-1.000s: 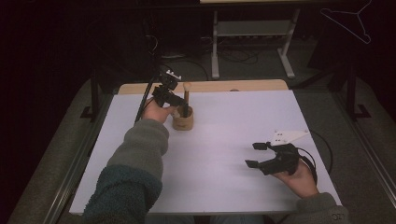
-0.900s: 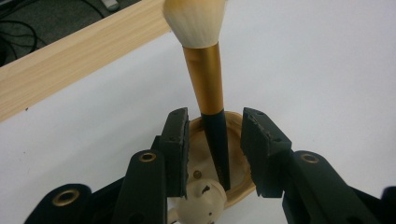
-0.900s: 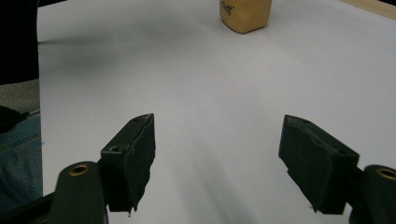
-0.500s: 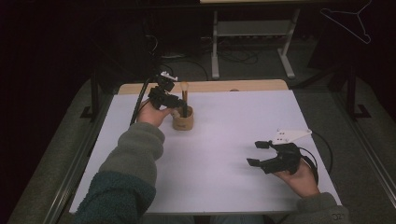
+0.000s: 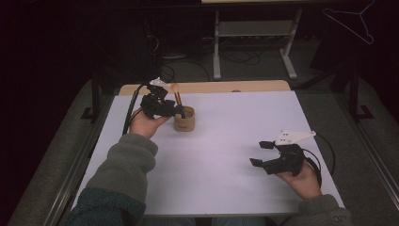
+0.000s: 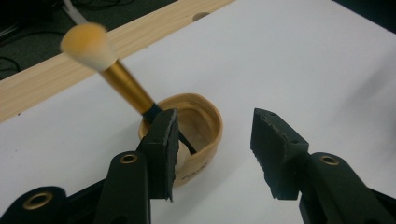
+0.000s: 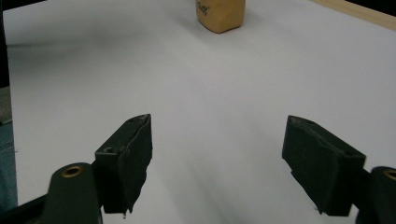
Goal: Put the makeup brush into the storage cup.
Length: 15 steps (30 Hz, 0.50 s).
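A small tan wooden cup (image 5: 184, 120) stands at the back left of the white table (image 5: 226, 141). A make-up brush (image 5: 176, 93) with a gold ferrule and a pale orange head stands in it, leaning left. My left gripper (image 5: 178, 111) sits just left of the cup, open. In the left gripper view the cup (image 6: 201, 131) lies beyond the left gripper (image 6: 215, 116), and the brush (image 6: 116, 79) passes behind the left-hand jaw. My right gripper (image 5: 259, 153) rests open near the front right, nothing between its jaws. The right gripper view has the right gripper (image 7: 219, 122) over bare table, the cup (image 7: 219, 14) far ahead.
A bare wooden strip (image 5: 244, 86) runs along the table's far edge. Beyond it are a metal stand (image 5: 254, 42) and cables on the dark floor. A wire hanger (image 5: 353, 21) hangs at top right. Metal rails (image 5: 89, 150) flank the table.
My left gripper has drawn back slightly to the left of the cup, and the brush now leans left instead of standing upright. The right gripper has hardly moved.
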Each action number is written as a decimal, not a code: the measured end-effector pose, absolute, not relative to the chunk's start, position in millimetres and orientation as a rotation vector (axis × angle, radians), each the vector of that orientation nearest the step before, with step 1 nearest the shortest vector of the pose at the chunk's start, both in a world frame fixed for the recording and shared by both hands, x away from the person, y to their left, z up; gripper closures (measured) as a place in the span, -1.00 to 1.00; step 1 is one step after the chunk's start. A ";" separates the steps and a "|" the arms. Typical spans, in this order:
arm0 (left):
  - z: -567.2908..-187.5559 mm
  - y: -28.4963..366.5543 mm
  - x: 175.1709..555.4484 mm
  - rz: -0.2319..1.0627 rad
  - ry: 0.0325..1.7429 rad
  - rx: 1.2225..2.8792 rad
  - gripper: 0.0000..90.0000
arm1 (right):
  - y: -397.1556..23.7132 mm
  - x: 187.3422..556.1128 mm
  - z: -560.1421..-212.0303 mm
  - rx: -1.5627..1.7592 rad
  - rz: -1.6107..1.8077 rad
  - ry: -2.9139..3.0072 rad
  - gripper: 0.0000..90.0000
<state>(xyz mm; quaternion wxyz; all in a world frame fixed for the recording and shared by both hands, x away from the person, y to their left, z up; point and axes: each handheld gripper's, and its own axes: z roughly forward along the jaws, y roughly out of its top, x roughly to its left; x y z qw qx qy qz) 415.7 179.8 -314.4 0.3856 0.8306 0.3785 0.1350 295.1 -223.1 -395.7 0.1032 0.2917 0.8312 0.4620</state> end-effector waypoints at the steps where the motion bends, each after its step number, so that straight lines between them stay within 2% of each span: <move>1: -315.3 180.9 412.5 0.341 0.965 2.103 0.11 | -223.4 295.0 -395.5 0.861 1.362 2.447 -0.49; 15: -328.5 194.0 378.6 0.341 0.919 2.098 -0.10 | -224.9 293.5 -396.9 0.895 1.346 2.420 -0.49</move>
